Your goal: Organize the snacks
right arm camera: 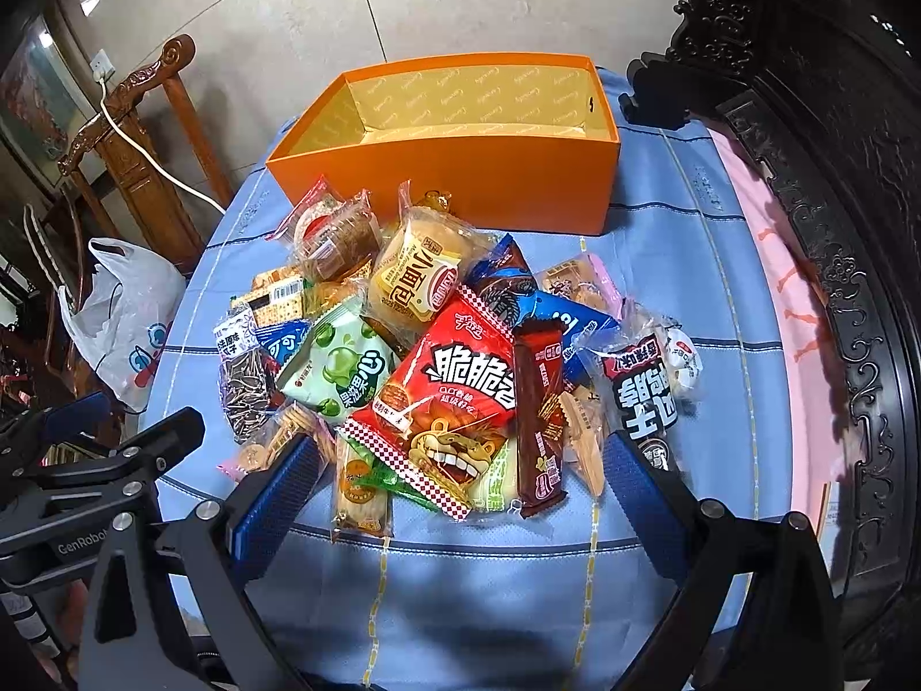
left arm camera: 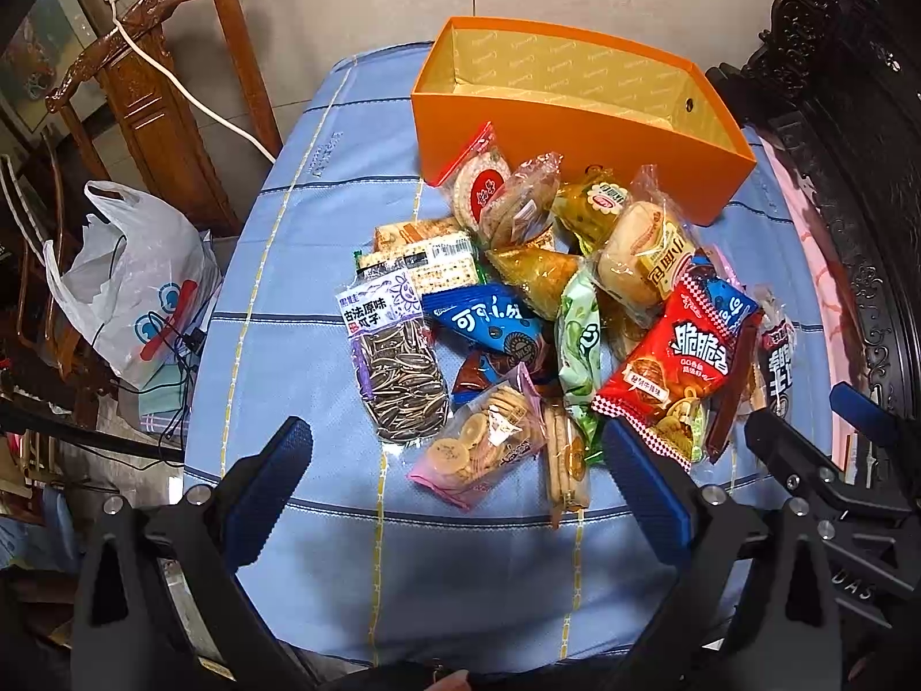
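1. Many snack packs (left arm camera: 518,311) sit in a pile in the middle of the frame, on the blue cloth (left arm camera: 322,265).
2. One orange box (left arm camera: 581,109) stands at the top, just behind them.
3. Left gripper (left arm camera: 455,460) and right gripper (right arm camera: 460,478) sit low in the frame, jaws wide apart, holding nothing.

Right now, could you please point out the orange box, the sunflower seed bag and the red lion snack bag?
orange box (right arm camera: 460,173): right wrist view, front wall.
sunflower seed bag (left arm camera: 403,386): left wrist view, clear window.
red lion snack bag (right arm camera: 455,403): right wrist view, bag's middle.

Home: carved wooden chair (left arm camera: 167,75), tablecloth (left arm camera: 322,219)
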